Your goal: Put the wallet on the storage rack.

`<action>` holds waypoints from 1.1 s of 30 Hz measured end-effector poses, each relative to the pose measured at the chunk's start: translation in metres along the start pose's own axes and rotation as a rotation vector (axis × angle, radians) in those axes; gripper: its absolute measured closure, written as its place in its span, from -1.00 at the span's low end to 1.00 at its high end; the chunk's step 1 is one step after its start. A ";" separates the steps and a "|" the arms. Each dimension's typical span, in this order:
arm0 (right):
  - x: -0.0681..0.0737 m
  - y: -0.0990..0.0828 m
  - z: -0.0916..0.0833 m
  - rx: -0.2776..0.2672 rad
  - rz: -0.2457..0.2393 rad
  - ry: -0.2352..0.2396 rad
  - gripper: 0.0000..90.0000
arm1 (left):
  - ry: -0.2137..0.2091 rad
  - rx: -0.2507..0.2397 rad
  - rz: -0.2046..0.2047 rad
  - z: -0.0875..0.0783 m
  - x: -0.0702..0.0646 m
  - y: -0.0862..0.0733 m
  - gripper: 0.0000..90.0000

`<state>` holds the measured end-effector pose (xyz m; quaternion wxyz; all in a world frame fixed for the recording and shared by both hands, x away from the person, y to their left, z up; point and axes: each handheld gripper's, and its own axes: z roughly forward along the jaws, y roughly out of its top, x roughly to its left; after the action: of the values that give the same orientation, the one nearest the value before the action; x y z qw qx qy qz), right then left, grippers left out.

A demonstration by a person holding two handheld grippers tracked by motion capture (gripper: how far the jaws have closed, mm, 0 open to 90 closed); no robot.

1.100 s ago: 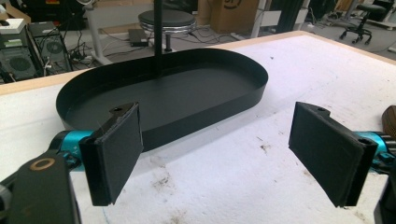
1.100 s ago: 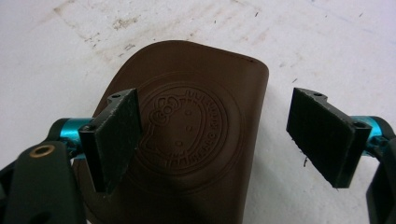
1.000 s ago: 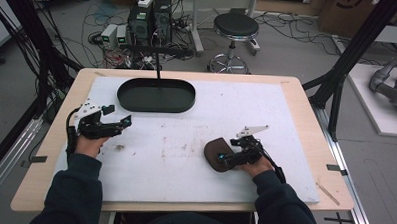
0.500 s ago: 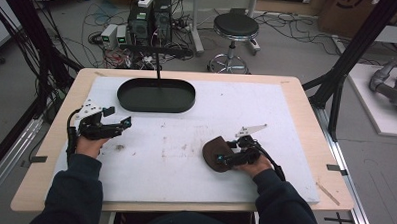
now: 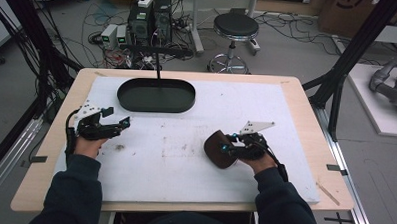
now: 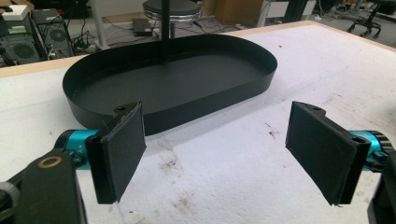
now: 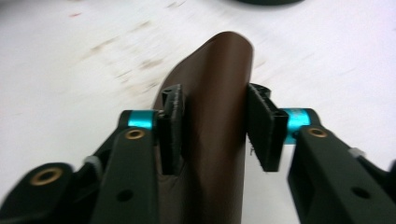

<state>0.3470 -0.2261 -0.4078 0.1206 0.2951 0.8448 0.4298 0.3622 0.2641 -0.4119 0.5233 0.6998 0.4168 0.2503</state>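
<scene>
Over on the left, the left tool [image 5: 117,125] hovers low above the white mat [image 5: 295,145] that covers the bench [image 5: 307,96], its two flat pads spread wide with nothing between them. Seen along its jaws, it faces the long side of the black oval tray [image 6: 261,70], which sits near the far edge of the mat, empty, with a thin black post [image 6: 165,28] rising behind it.

Moving right across the scuffed middle of the mat, the brown piece [image 5: 219,149] lies near the front, well apart from the tray. It looks like a curved leather or plastic pouch, smooth and a bit glossy; I cannot tell exactly what it is. I would judge it light and somewhat pliable, likely to buckle if squeezed hard and to slip on that sheen, so a hold across its narrow width, near the middle, seems the sensible one.

That is where the right tool [image 7: 215,128] sits: its pads straddle the brown piece on both sides, pinching it across its width. The left pad presses against it; the right pad is at its edge, contact there less clear in the blur.
</scene>
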 end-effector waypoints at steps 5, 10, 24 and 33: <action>-0.003 0.006 -0.011 0.008 -0.093 -0.174 0.43 | 0.003 -0.004 -0.001 -0.001 0.001 0.000 -0.55; -0.003 0.007 -0.011 0.008 -0.137 -0.203 0.43 | -0.001 -0.003 0.001 0.000 0.001 0.000 -0.55; -0.003 0.006 -0.007 -0.031 -0.125 -0.124 0.21 | -0.009 -0.008 0.000 0.000 0.000 0.000 -0.55; -0.007 0.003 -0.008 -0.063 -0.089 -0.107 -0.12 | -0.016 -0.010 0.002 0.000 0.000 0.000 -0.55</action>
<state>0.3503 -0.2343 -0.4012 0.1940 0.2757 0.8355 0.4340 0.3618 0.2641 -0.4117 0.5298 0.6996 0.4109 0.2472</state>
